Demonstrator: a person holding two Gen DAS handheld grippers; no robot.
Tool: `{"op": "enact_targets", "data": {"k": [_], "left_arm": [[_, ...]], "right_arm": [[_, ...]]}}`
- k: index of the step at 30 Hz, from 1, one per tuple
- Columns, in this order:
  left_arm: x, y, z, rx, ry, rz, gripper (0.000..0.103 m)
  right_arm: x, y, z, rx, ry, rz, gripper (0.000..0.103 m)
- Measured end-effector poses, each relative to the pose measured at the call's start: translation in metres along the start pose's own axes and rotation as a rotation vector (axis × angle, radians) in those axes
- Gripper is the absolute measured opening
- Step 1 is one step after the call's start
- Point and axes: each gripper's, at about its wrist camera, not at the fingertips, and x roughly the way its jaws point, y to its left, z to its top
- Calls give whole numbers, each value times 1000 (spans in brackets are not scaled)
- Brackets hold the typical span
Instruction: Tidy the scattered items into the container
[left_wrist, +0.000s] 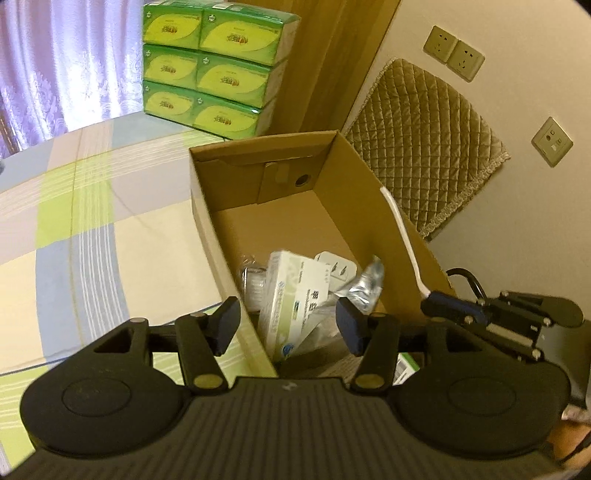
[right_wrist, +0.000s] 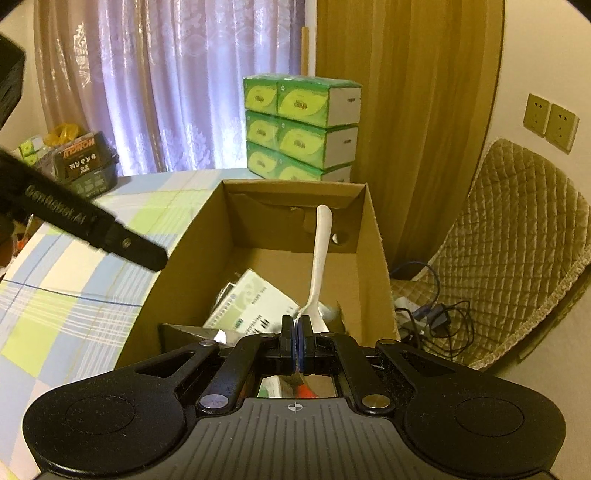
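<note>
A white plastic spoon (right_wrist: 320, 254) was held tight by the right gripper (right_wrist: 298, 334), with its jaws pressed together on the bowl end, near the middle of the right wrist view. The long handle was pointed up and away over the open cardboard box (right_wrist: 375, 258). The spoon could be dropped outside if it was let go too near the right wall (the handle was seen close to that edge in the left wrist view). The left gripper (left_wrist: 286, 323) was spread wide with nothing in it, low in its frame, over the box's near corner. Inside the box, a green and white carton (left_wrist: 291, 295), a crinkly silver packet (left_wrist: 364, 284) and a white plug (left_wrist: 338, 267) were piled together.
</note>
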Motion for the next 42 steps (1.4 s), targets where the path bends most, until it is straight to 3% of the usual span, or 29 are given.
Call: {"op": "enact_targets", "data": {"k": [13, 17, 25, 31, 37, 42], "left_arm": [[-3, 9, -32, 22, 23, 0, 53], [-9, 4, -43, 36, 9, 4, 59], [-34, -10, -76, 60, -62, 23, 79], [-58, -21, -107, 53, -141, 50, 101], [-84, -14, -132, -57, -216, 59, 101], [-100, -15, -148, -66, -251, 80, 102]], "right_arm": [[-6, -15, -8, 95, -18, 11, 4], [-17, -16, -19, 121, -12, 13, 4], [-49, -6, -38, 182, -40, 28, 4], [-74, 1, -48, 230, -47, 13, 4], [-99, 10, -61, 246, -54, -13, 4], [-114, 16, -73, 267, -69, -47, 4]]}}
